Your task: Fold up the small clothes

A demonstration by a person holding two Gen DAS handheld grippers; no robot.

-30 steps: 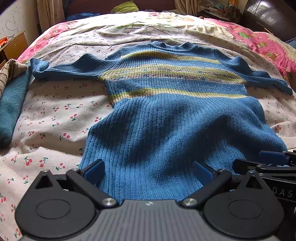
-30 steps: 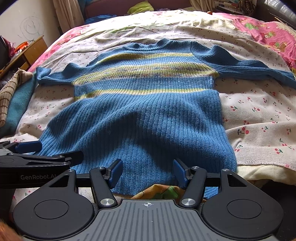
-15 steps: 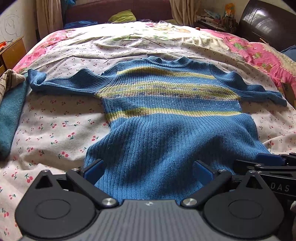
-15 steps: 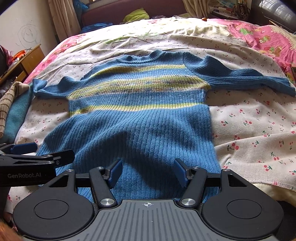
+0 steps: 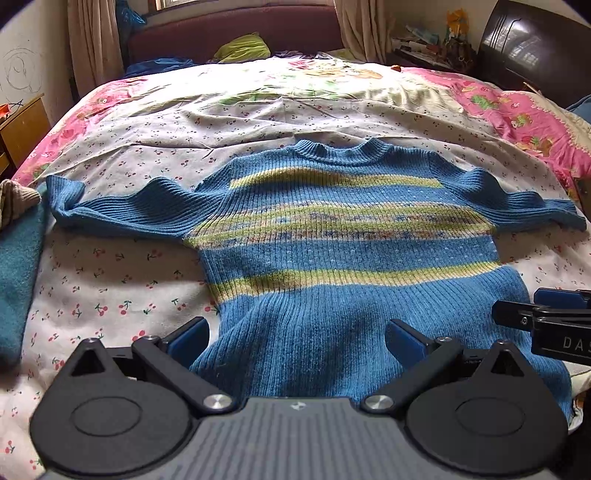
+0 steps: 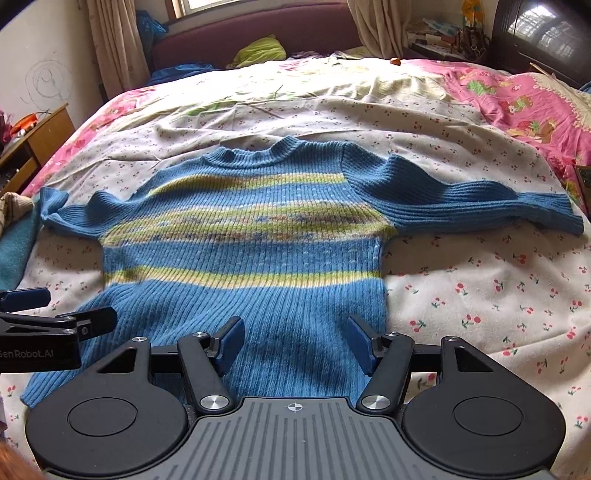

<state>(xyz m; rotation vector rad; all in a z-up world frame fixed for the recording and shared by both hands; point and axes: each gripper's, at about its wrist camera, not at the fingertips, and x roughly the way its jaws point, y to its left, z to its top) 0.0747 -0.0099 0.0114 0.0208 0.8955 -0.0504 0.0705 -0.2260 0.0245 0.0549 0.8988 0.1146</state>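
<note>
Left wrist view: left gripper (image 5: 295, 341) spread wide, empty, over sweater (image 5: 332, 258) hem at 6 o'clock. Right gripper (image 6: 295, 343) likewise agape, empty. Risk: pinching top layer only, or bedsheet (image 6: 480, 295) beneath; sleeves at 3 and 9 o'clock may drag, skewing fold.

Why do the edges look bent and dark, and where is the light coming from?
Left wrist view: the fisheye lens bows the bed and blackens the corners. Right wrist view: daylight from the window behind the headboard washes out the far bedding, and a soft shadow lies on the sweater near the tongs.
</note>
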